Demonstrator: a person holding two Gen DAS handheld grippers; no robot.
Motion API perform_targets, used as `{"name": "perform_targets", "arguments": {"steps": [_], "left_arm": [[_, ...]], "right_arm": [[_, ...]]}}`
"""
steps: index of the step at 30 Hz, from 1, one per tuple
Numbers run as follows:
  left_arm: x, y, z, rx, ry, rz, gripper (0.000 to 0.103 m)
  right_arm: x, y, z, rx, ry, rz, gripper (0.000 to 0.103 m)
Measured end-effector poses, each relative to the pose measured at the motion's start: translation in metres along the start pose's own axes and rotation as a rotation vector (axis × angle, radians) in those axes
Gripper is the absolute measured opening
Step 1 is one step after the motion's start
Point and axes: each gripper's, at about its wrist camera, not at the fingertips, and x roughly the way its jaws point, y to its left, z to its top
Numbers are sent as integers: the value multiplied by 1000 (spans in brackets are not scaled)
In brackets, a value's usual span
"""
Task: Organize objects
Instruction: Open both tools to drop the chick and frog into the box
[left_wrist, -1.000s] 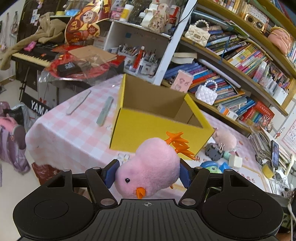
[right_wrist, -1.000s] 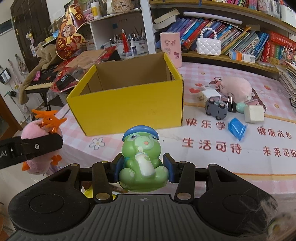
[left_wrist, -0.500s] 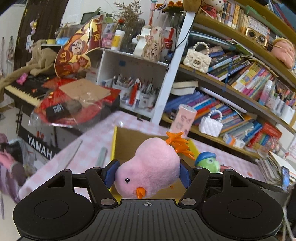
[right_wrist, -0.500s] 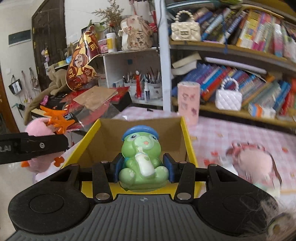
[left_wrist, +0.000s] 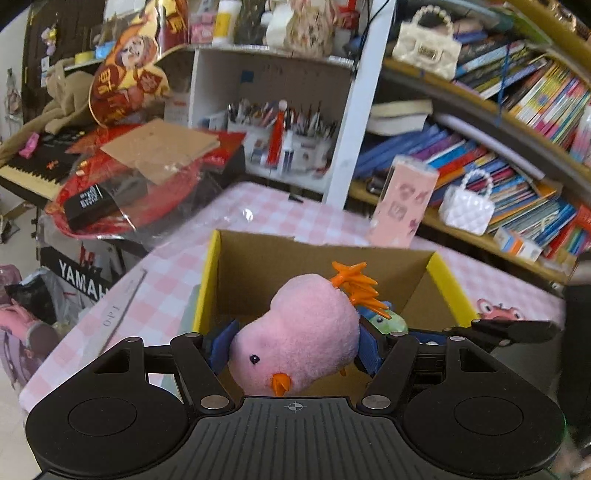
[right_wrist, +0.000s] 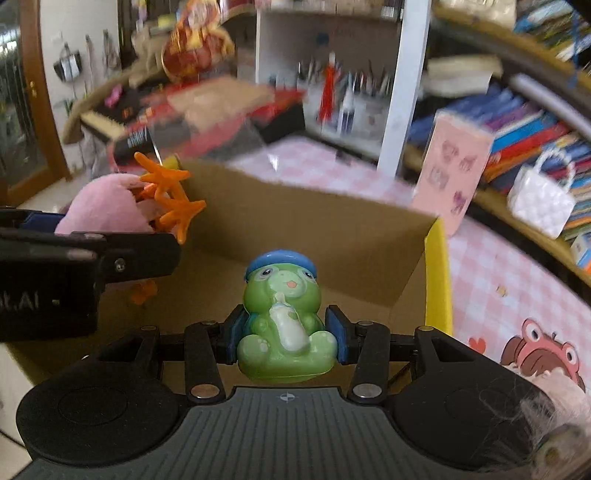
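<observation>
My left gripper (left_wrist: 295, 349) is shut on a pink plush chick (left_wrist: 295, 338) with orange feet and beak, held over the open top of the yellow cardboard box (left_wrist: 207, 284). My right gripper (right_wrist: 286, 334) is shut on a green frog toy (right_wrist: 282, 321) with a blue cap and a baby bottle, also above the box (right_wrist: 437, 277). In the right wrist view the left gripper (right_wrist: 85, 258) and the chick (right_wrist: 107, 206) show at the left, over the box's left side. A bit of the frog toy (left_wrist: 384, 321) peeks out behind the chick in the left wrist view.
The box stands on a pink checked tablecloth (left_wrist: 162, 291). A pink tall carton (left_wrist: 404, 205) and a white bag (left_wrist: 467, 205) sit behind it by full bookshelves (left_wrist: 517, 122). A keyboard piled with clutter (left_wrist: 122, 184) lies to the left. A ruler (left_wrist: 118, 306) lies left of the box.
Both grippers have travelled forward from the table's front edge to above the open box, each keeping its toy. The box interior now fills the lower view.
</observation>
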Motion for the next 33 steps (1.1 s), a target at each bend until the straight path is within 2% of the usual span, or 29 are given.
{"name": "perform_targets", "arguments": {"steps": [1, 4, 10, 13, 14, 16, 19, 26, 33], "left_arm": [[6, 0, 0, 2, 9, 5, 67], [18, -3, 2, 15, 23, 15, 67], [31, -5, 2, 24, 34, 32, 67], [31, -7, 3, 34, 34, 35, 69], [31, -7, 4, 32, 29, 39, 70], [26, -8, 5, 32, 3, 42, 75], [11, -8, 7, 21, -59, 9, 84], [-46, -6, 13, -31, -186, -25, 87], [-106, 7, -7, -50, -268, 8, 94]], "right_arm": [[3, -3, 3, 9, 14, 28, 43], [13, -4, 9, -60, 66, 14, 43], [20, -14, 13, -29, 89, 21, 43], [21, -12, 13, -52, 86, 13, 44], [20, -11, 13, -57, 79, 9, 45], [17, -10, 12, -63, 57, 3, 54], [10, -8, 10, -76, 37, -10, 59], [-35, -5, 5, -18, -64, -1, 64], [-98, 5, -21, 65, -203, -70, 73]]}}
